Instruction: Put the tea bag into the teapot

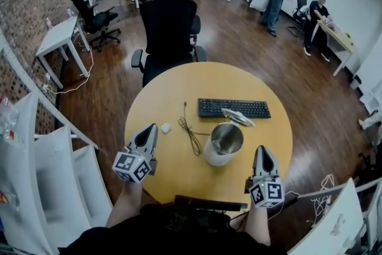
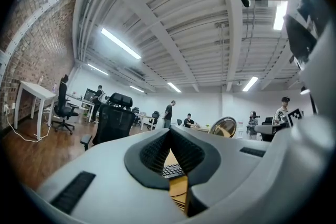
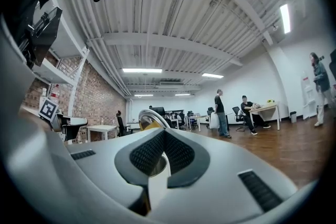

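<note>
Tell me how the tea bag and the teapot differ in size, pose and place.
Size: the tea bag is small and low; the teapot is far bigger and tall. Pose: the tea bag lies on the table; the teapot stands upright, lid open. Place: the tea bag is near the left gripper, the teapot nearer the right gripper. Both look pale and rest on that table.

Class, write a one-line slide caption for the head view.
Shut left gripper and shut right gripper flank the open teapot on a round table, tea bag lying beside the left one.
</note>
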